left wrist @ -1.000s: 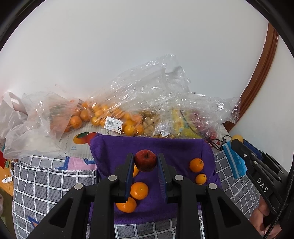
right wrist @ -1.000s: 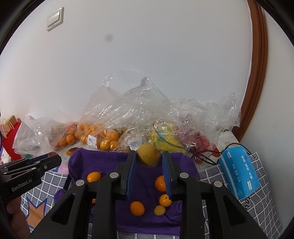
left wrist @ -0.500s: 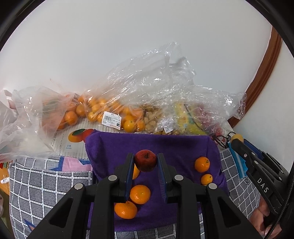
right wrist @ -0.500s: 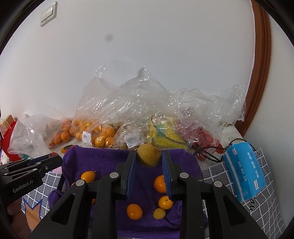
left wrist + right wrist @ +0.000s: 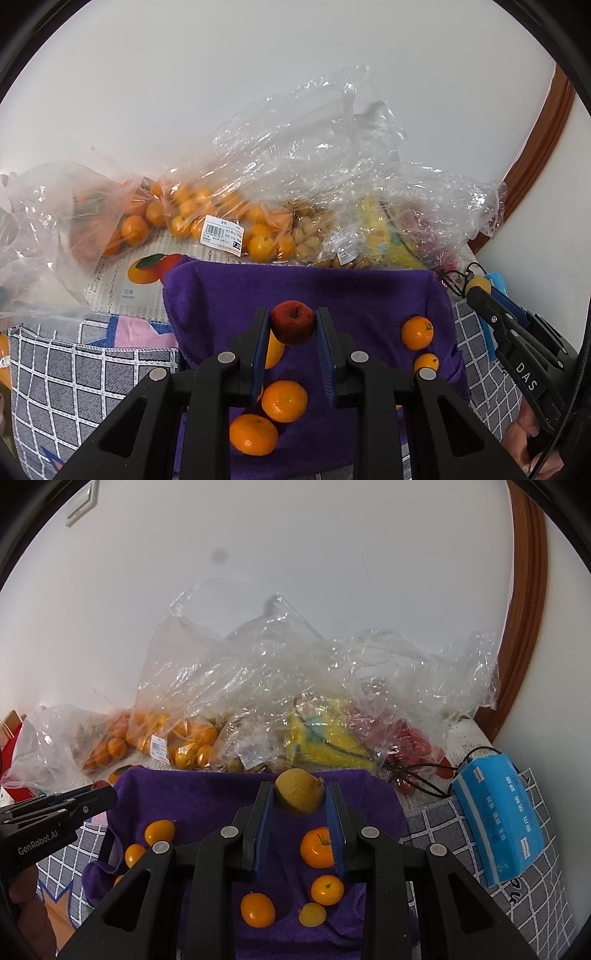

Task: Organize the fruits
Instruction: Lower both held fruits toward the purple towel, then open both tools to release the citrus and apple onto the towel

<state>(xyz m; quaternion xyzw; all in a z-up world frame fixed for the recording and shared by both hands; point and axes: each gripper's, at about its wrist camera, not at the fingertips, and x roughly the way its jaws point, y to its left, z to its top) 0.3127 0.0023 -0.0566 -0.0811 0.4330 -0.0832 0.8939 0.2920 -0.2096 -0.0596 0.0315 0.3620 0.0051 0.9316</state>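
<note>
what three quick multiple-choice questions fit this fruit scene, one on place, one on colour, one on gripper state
1. Where do the loose oranges lie?
A on the purple towel
B in a bowl
C on the blue pack

2. What colour is the fruit in the left gripper?
A green
B red
C white

3. What is the right gripper's state?
A open, holding nothing
B shut on a banana
C shut on the pear

Answers:
1 A: loose oranges rest on the purple towel.
2 B: left gripper clamps a red apple.
3 C: right gripper squeezes the pear.
</note>
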